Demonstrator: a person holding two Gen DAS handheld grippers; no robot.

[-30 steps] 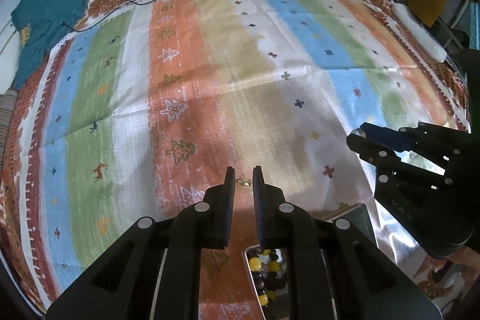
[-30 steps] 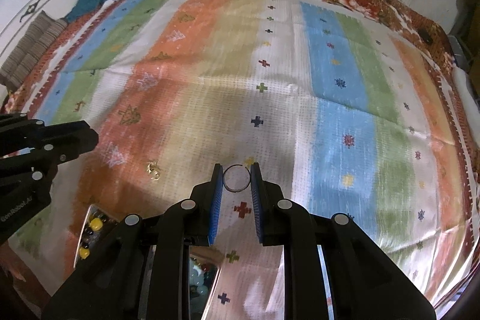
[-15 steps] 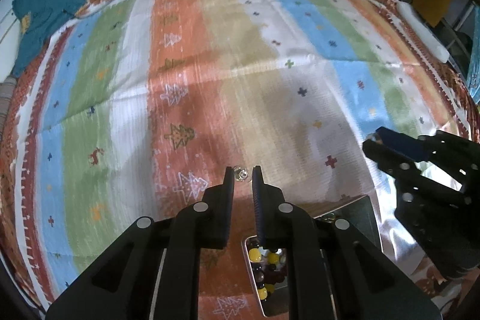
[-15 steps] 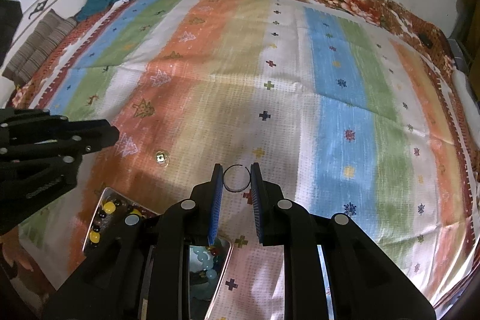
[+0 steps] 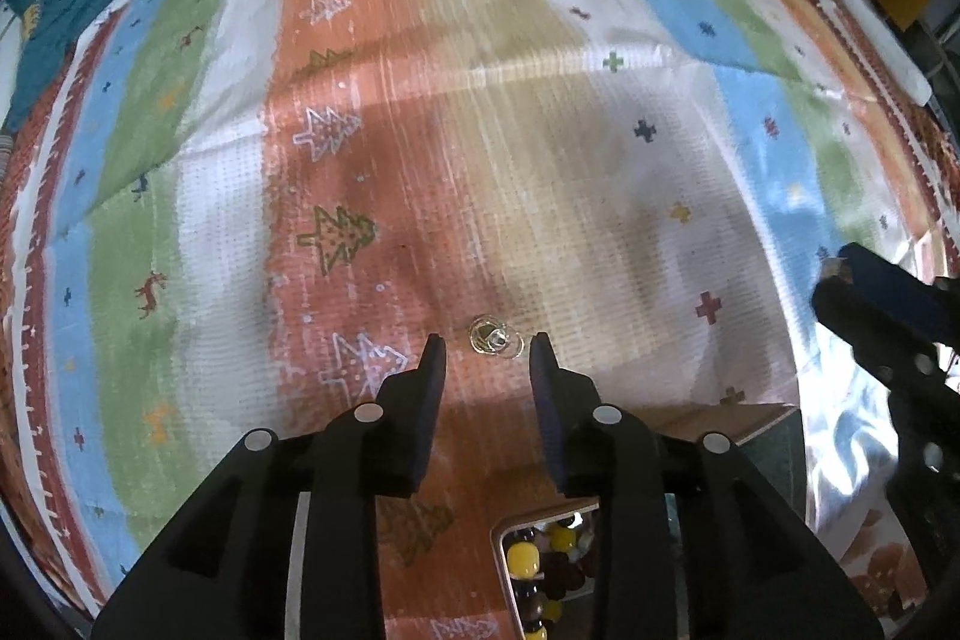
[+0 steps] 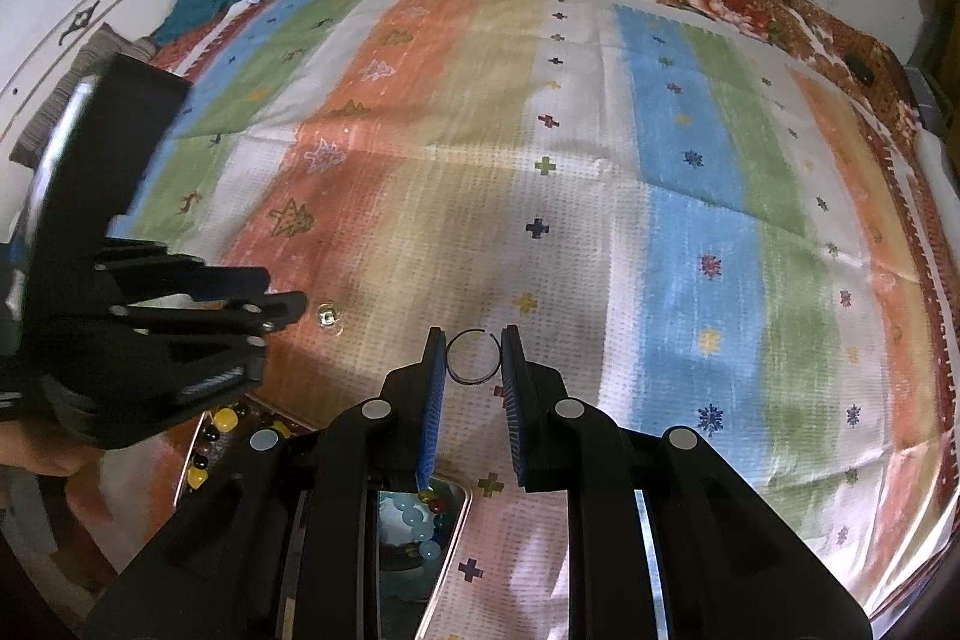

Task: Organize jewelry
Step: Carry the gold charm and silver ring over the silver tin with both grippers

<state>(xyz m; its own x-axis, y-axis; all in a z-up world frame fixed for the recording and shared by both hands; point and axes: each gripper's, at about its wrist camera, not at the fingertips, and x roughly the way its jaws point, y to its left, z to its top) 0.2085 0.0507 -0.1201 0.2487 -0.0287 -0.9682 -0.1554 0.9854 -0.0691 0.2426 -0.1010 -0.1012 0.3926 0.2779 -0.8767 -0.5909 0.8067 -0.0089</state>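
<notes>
With the left gripper [image 5: 487,352] spread open around a small silvery ornament [image 5: 493,339] and the right gripper [image 6: 474,355] pinching a thin dark wire ring [image 6: 473,357], either slight piece could be fumbled onto the striped cloth [image 5: 540,130].

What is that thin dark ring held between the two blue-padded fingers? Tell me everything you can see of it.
The thin dark ring looks like a slim wire hoop, probably metal, with a small gap at its upper right, so it is not fully closed. It is empty inside: the striped cloth shows through. The right gripper pinches it by its left and right edges between the blue pads. Whether it touches the cloth cannot be told.
</notes>
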